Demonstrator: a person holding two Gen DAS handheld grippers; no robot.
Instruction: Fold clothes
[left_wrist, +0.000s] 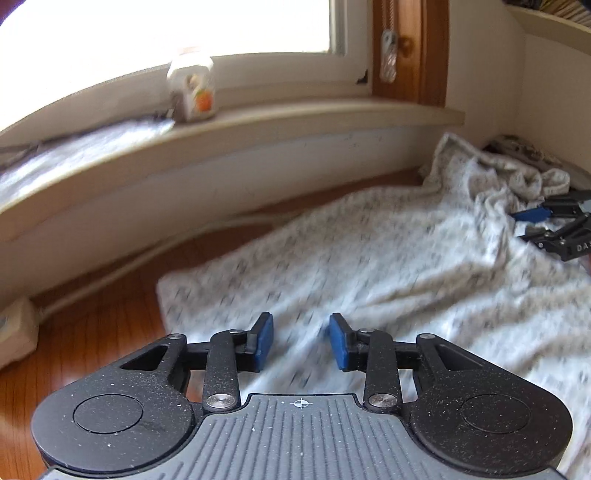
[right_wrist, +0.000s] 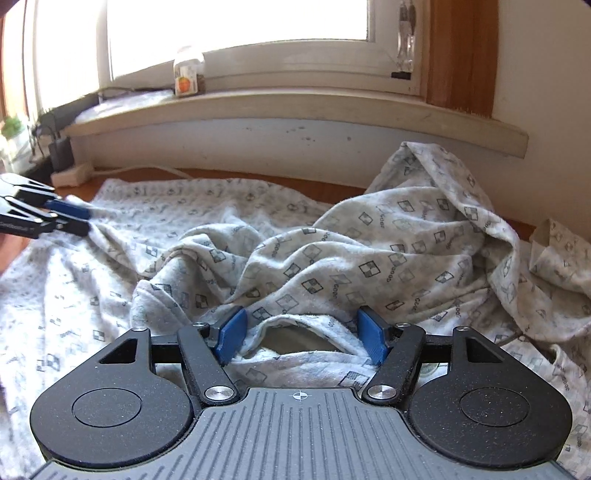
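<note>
I observe the left hand-held gripper (left_wrist: 301, 341) with jaws apart over the patterned garment (right_wrist: 332, 258) on the wooden surface (left_wrist: 92, 314); the right hand-held gripper (right_wrist: 303, 334) gapes, unclamped, astride a fabric fold.

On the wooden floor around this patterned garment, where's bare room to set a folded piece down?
Bare floor shows left of the garment, bordered by the wall under the windowsill and a white box. A thin strip runs between garment and wall. The right corner is crowded with bunched cloth. The sill holds a jar and cloth.
</note>
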